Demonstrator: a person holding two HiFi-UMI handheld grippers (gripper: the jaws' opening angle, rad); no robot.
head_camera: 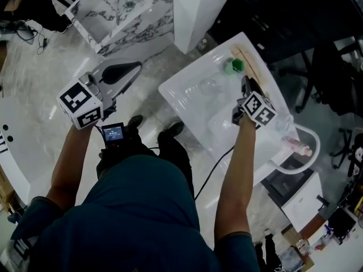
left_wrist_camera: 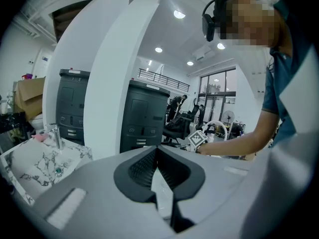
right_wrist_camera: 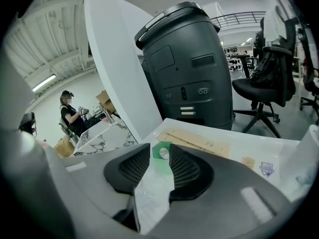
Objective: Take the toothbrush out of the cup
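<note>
Teal shirt (head_camera: pixel 142 208) nearest, my left tool (head_camera: pixel 138 67) closed and empty over the floor (head_camera: pixel 153 55) at left, my right tool (right_wrist_camera: pixel 159 149) jaws wide, gripping nothing, green cup (head_camera: pixel 233 66) on far worktop (head_camera: pixel 184 98) just beyond its tips, toothbrush not discernible

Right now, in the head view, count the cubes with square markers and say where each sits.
2. One cube sits on the left gripper, over the floor at the view's left; the other on the right gripper, above the white table. None appears hidden.
</note>
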